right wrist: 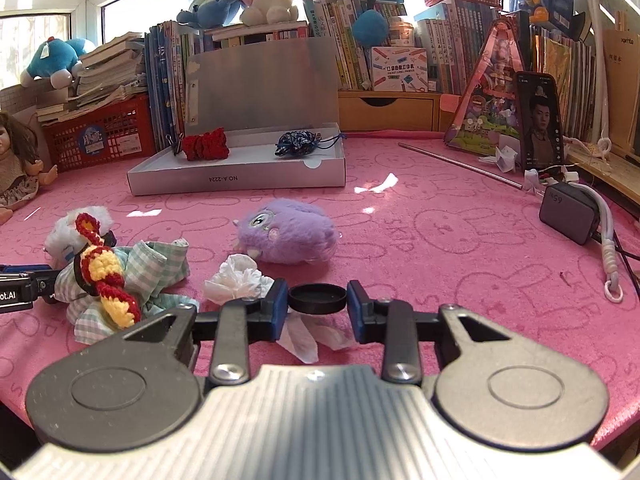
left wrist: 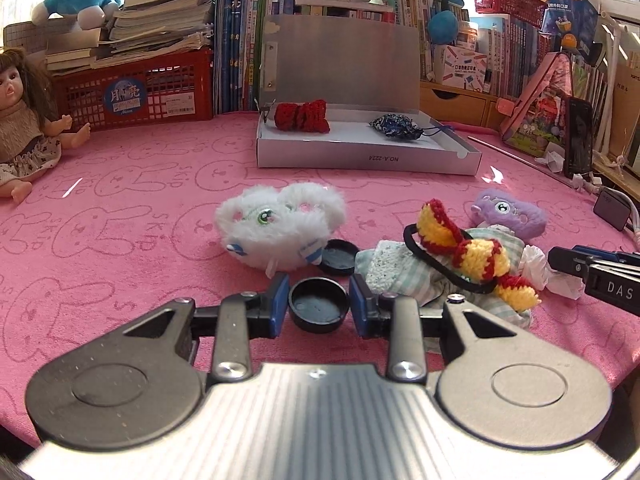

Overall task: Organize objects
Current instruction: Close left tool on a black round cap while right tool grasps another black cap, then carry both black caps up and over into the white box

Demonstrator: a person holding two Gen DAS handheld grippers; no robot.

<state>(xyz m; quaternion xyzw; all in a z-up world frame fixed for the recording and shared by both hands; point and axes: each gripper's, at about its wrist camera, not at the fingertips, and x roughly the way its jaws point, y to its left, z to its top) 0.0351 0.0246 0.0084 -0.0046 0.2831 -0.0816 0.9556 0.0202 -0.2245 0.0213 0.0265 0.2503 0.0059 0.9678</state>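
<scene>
Left claw (left wrist: 319,307) grips black cap (left wrist: 318,309) | right claw (right wrist: 317,300) grips black lid (right wrist: 317,298) | pink mat (right wrist: 440,248) open rightward

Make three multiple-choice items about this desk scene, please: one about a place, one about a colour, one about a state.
1. Where does the red crocheted bow lie?
A. in the open grey box
B. on the doll
C. under the purple plush

2. What colour is the plush toy nearest the crumpled tissue?
A. green
B. purple
C. orange

3. What is the right gripper doing?
A. standing wide open
B. shut on a black cap
C. shut on the tissue

Answers: 
1 A, the bow rests inside the grey box. 
2 B, the purple plush lies just behind the tissue. 
3 B, its fingers press both sides of the black cap.
</scene>
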